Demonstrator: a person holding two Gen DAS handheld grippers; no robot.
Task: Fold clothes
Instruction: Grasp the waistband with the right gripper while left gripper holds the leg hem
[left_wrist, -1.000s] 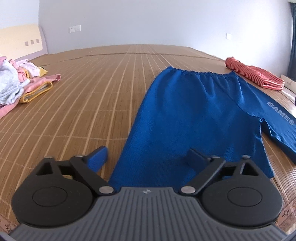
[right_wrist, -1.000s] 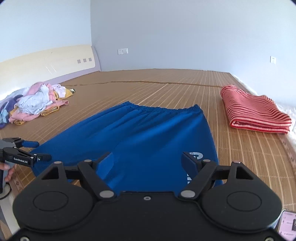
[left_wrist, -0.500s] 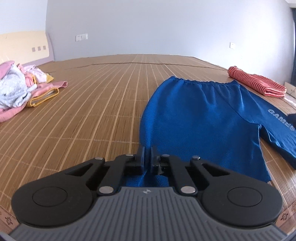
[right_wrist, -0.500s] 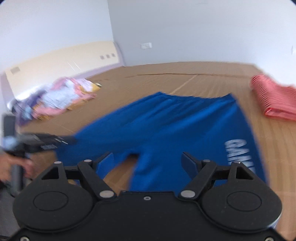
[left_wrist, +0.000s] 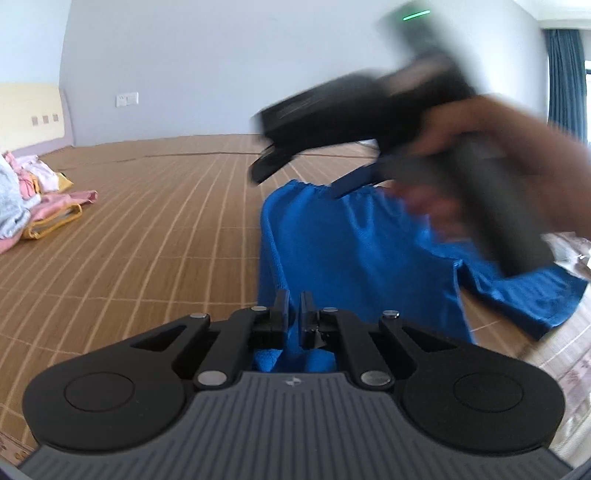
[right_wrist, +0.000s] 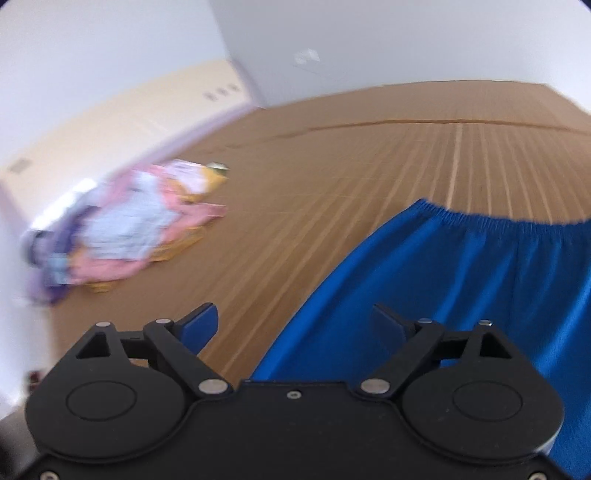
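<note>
The left gripper (left_wrist: 292, 314) had its fingers pinching the blue knit garment (left_wrist: 354, 258) on the woven bamboo mat (left_wrist: 155, 236); the right gripper (right_wrist: 295, 325) was spreading its fingers, empty, above the garment's edge.

Motion blurs the right gripper (left_wrist: 295, 173) and its hand (left_wrist: 491, 155), hiding part of the blue garment (left_wrist: 351, 251).

Left hand-held gripper (left_wrist: 291, 314): jaws pinched together on a fold of blue fabric, pointing gently downward.
Right hand-held gripper (right_wrist: 291, 325): jaws apart and opening, nothing pressed between the pads, tilted downward.
Right hand (left_wrist: 491, 155): wrapped around its gripper's handle, blurred, crossing the left wrist view.
</note>
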